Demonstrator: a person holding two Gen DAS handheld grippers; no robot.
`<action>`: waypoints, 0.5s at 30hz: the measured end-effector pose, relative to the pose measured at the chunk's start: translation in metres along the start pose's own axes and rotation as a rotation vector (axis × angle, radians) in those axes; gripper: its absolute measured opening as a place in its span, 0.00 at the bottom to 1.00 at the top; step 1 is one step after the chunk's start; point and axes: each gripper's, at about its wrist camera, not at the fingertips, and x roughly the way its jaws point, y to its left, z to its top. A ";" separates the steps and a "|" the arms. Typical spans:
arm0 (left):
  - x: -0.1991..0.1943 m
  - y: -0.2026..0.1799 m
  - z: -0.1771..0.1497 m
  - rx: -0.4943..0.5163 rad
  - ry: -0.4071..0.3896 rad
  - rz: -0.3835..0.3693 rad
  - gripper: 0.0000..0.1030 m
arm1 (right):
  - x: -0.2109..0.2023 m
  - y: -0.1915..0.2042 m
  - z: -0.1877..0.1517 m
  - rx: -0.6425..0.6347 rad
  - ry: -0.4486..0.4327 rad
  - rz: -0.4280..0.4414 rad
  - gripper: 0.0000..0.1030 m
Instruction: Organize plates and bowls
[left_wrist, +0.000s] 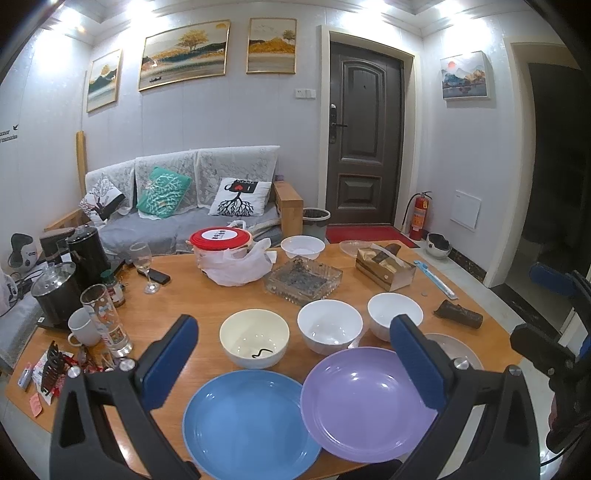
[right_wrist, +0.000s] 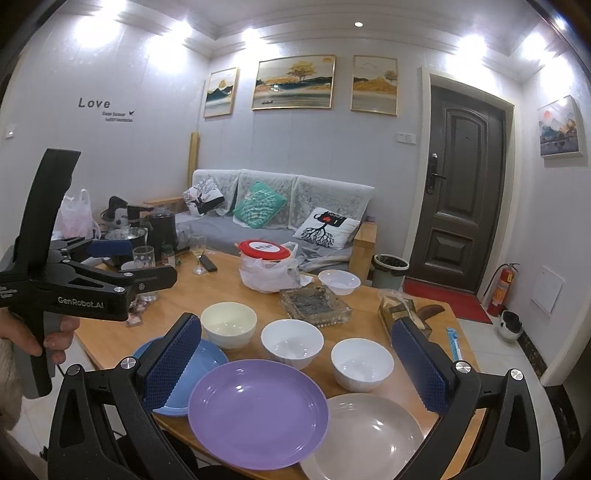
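**Plates and bowls spread on the wooden table, both tools empty**

Wood-grain table (left_wrist: 207, 295) fills your view, smooth and orange-brown with a rounded near edge, in front of a grey sofa (left_wrist: 177, 199) draped in lace.

Nearest you lie three broad, shallow, glossy round plates. Your purple plate (right_wrist: 258, 410) sits in the middle; in the right wrist view its rim overlaps the beige plate (right_wrist: 369, 439) on its right, and in the left wrist view it overlaps the blue plate (left_wrist: 251, 424) on its left.

Behind the plates, three deep round bowls stand upright in a row: a cream bowl (left_wrist: 255, 338) with a small dark squiggle inside, a white bowl (left_wrist: 328, 325) in the middle, and a smaller white bowl (left_wrist: 388, 314) on the right. They are near one another but apart. A fourth small white bowl (left_wrist: 302, 246) stands farther back, beyond a square ribbed glass ashtray (left_wrist: 303, 278) holding dark residue.

Your left tool (left_wrist: 295, 354) hangs over the blue and purple plates with its blue textured pads spread wide, gripping nothing. Your right tool (right_wrist: 297, 352) is likewise spread wide and empty above the purple and beige plates.
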 end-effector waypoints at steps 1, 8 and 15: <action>-0.001 0.000 0.000 0.002 -0.001 -0.001 1.00 | 0.000 -0.001 -0.001 0.002 0.000 -0.001 0.99; -0.001 -0.002 0.000 0.010 -0.003 0.000 1.00 | -0.002 -0.001 -0.002 0.009 -0.006 -0.003 0.99; -0.001 -0.002 0.000 0.010 -0.001 -0.002 1.00 | -0.002 -0.001 -0.002 0.009 -0.006 -0.004 0.99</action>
